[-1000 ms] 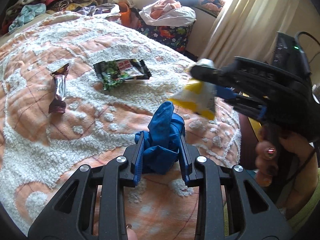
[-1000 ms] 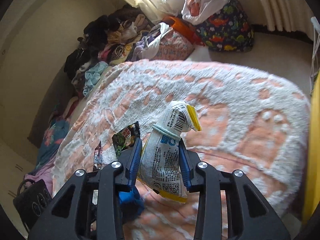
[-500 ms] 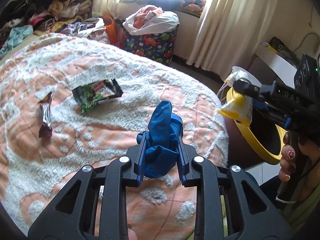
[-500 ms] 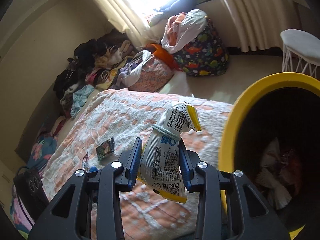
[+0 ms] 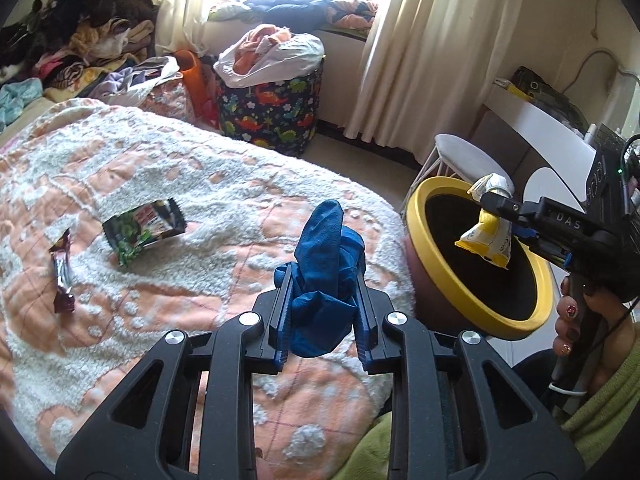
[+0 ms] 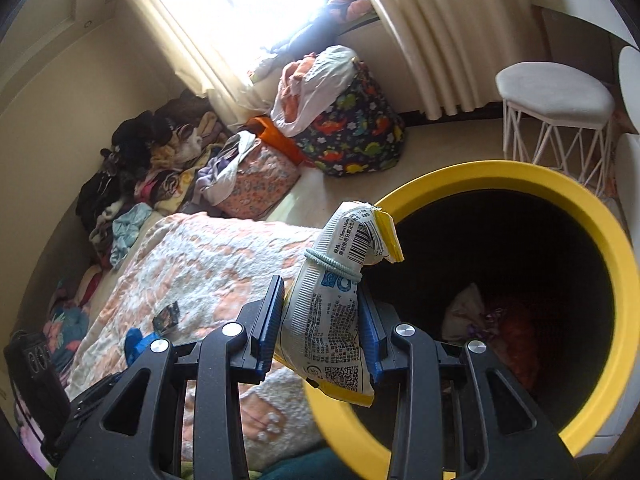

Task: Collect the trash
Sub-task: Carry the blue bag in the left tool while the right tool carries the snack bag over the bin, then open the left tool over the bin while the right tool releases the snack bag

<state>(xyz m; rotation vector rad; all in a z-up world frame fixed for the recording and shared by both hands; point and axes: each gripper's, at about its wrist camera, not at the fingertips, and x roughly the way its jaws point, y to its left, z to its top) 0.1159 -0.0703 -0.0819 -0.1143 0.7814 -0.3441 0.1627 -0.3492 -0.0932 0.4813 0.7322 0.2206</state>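
Your left gripper (image 5: pixel 322 312) is clamping a crumpled blue glove (image 5: pixel 324 276) between its pads, low in the middle of the left wrist view, above the bed (image 5: pixel 200 184). Your right gripper (image 6: pixel 322 334) is squeezing a white-and-yellow pouch (image 6: pixel 332 312), its neck tied with a pale band (image 6: pixel 332 264). In the right wrist view the pouch is sitting at the left edge of the bin (image 6: pixel 616 264), over the yellow rim, with crumpled trash (image 6: pixel 492 320) lying dark at the bottom. In the left wrist view the same pouch (image 5: pixel 486 236) is hanging over the bin's (image 5: pixel 440 256) black mouth at the right of the frame, and your right hand (image 5: pixel 576 320) is wrapping the handle below it.

Two wrappers are lying on the bed at the left of the left wrist view: a green-and-black packet (image 5: pixel 144 228) and, just left of it and apart, a slim dark bar wrapper (image 5: pixel 62 272). A dinosaur-print basket (image 5: pixel 272 108) is standing on the floor beyond the bed, near the curtain (image 5: pixel 420 52).
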